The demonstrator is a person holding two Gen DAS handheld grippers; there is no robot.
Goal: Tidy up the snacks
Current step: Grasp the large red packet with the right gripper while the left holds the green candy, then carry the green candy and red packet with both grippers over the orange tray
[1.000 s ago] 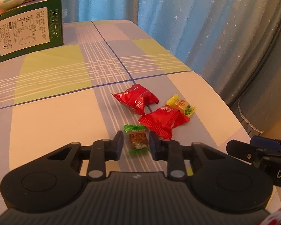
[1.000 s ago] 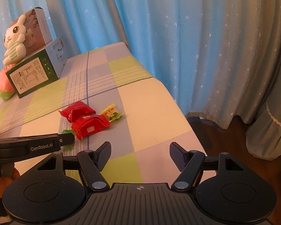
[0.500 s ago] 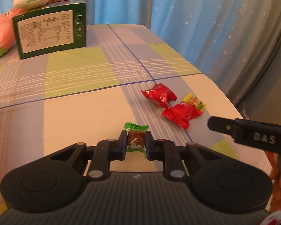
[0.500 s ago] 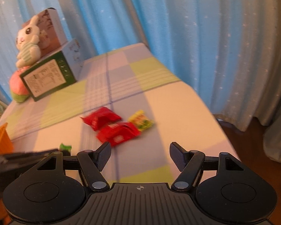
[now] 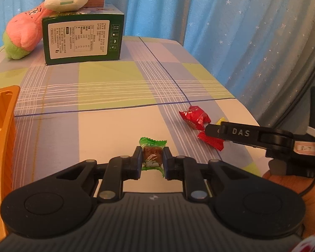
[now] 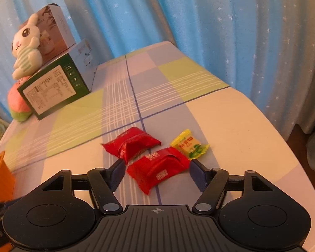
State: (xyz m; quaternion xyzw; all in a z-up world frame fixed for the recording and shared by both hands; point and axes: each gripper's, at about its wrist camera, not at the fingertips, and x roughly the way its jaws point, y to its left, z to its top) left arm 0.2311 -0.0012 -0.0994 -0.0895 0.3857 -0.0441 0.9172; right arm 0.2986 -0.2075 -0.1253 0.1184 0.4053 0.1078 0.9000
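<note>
Left tongs [image 5: 152, 159] were clamped on the green candy [image 5: 152, 154], pinched across its middle, likely for the carry to the orange bin [image 5: 2, 126] off to their left, bare cloth between. Right tongs [image 6: 156, 173] gaped wide around the near red pack [image 6: 157, 169], second red pack [image 6: 132, 143] and yellow candy [image 6: 189, 146] just ahead, table edge near on their right.

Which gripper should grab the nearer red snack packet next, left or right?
Right. The right gripper is open with the nearer red packet lying between its fingers. The left gripper is already shut on the green candy, so it probably heads to the orange tray first.
</note>
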